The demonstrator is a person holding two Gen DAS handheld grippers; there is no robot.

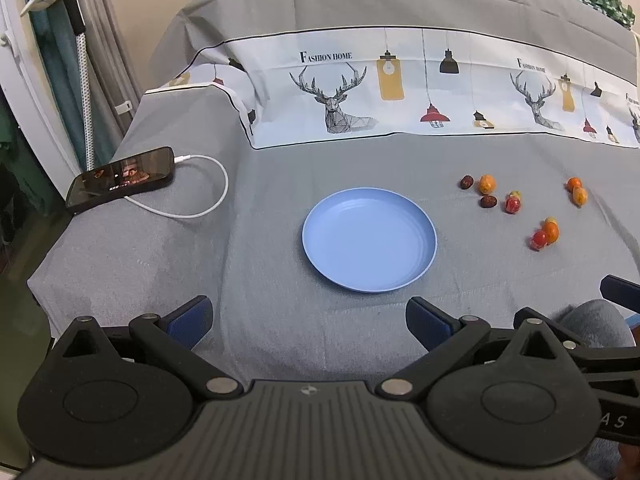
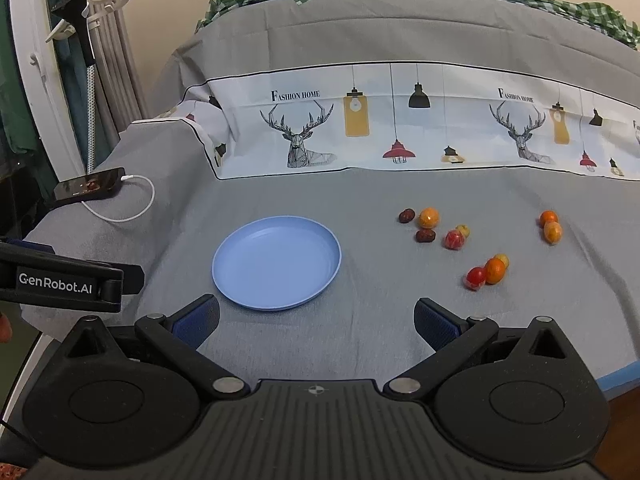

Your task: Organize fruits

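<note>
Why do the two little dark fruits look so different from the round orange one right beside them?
The two dark fruits are brownish-red and dull; the orange fruit is bright and a bit shiny. The dark fruits look smaller and more oblong; the orange fruit is rounder. All lie on the grey cloth, outside the blue plate.

From my left camera, the right gripper is cut by the picture edge, so I cannot tell how its jaws stand. The fruits are too small for me to name their kinds, and some look wrapped, but I am not sure. The phone screen is too blurred to read. In my right camera the left gripper shows only its side.
</note>
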